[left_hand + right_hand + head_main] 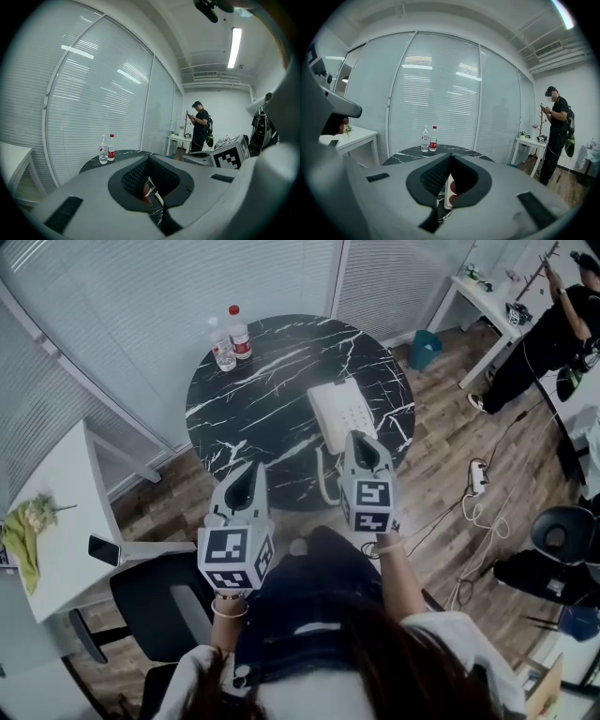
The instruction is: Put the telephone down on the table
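I see the telephone [341, 414] lying flat on the round black marble table [253, 418], at about 4 o'clock on its top. Its cord [325, 482] hangs over the near rim. The right gripper [362, 441] sits at the telephone's 6 o'clock end. I can't tell whether it touches. Its fingers [433, 176] are clenched tip to tip, with nothing gripped between them. The left gripper [251, 472] hovers at the table's 7 o'clock rim, well apart from the telephone, and its fingers [136, 176] are likewise pressed together and empty. Two bottles [231, 337] stand side by side at 11 o'clock on the table. A person [548, 329] in black stands off at 2 o'clock.
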